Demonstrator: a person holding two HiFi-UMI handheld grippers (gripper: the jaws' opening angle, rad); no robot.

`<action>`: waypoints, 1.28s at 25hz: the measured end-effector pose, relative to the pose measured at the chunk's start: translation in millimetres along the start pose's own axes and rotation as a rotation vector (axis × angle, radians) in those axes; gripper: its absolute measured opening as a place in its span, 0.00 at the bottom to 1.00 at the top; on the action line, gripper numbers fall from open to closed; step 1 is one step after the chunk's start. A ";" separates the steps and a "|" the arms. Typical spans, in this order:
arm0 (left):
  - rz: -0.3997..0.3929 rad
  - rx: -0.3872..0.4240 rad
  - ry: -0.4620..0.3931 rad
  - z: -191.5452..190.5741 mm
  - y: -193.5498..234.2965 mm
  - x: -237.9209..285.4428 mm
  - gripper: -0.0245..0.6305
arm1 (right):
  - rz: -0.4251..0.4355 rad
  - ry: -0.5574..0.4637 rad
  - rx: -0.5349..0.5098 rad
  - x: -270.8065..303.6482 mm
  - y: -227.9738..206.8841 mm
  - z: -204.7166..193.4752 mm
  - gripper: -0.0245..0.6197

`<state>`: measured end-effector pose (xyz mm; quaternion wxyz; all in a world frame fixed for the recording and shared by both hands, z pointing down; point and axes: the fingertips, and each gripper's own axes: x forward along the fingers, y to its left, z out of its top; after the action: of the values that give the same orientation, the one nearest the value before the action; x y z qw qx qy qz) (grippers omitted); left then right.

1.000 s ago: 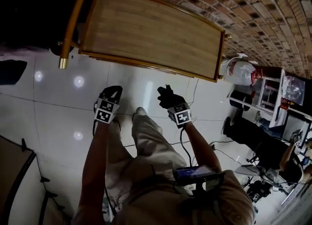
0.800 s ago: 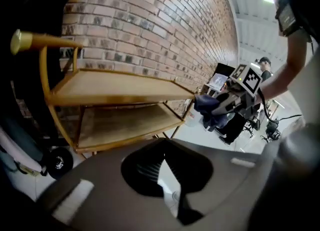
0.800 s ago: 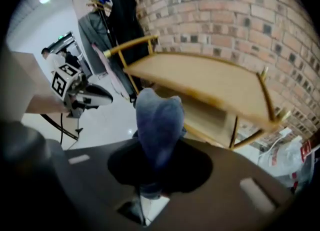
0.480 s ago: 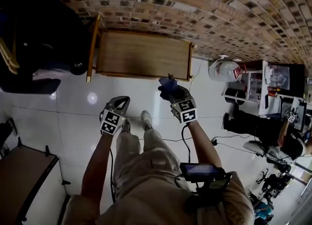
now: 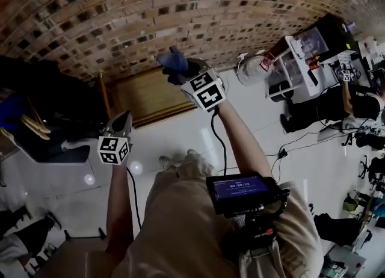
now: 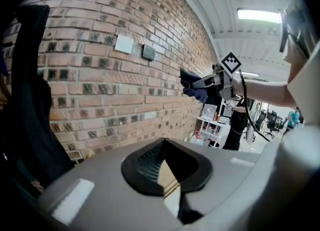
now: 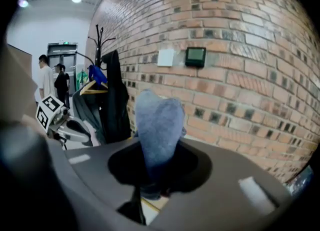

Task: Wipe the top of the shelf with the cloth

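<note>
Done: cloth [image 5: 170, 61] in grasp; no more than that, judging by the gap to the shelf [image 5: 150, 95].
Left to do: bringing cloth down onto shelf top, then wiping all of it.
Cloth: blue, bunched, held high before the brick wall, up and right of shelf, well apart from it.
Right claw [image 5: 178, 71]: clenched on cloth, far centre.
Left claw [image 5: 122, 120]: closed tight, grasping nothing; lower, to the left, near shelf's near edge.
Shelf: wooden, against the far wall, left of centre; top dim, partly visible.
Count: one cloth, one shelf, two claws.
</note>
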<state>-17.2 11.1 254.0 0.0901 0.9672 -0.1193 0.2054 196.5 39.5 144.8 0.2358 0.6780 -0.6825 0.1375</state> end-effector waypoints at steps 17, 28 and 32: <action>-0.018 -0.143 -0.102 94.3 -1.5 30.5 0.04 | 0.061 0.005 0.107 -9.4 -32.5 27.2 0.19; 0.054 -0.189 -0.041 63.1 -21.1 91.0 0.04 | 0.186 0.026 0.390 -2.5 -98.4 -89.1 0.19; 0.106 -0.247 -0.017 34.6 -23.4 102.0 0.04 | 0.209 0.021 0.375 -4.2 -108.8 -117.0 0.19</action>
<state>92.5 6.0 262.7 0.1965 0.9428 -0.1954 0.1855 320.0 97.8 227.9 0.0973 0.6340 -0.7091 0.2928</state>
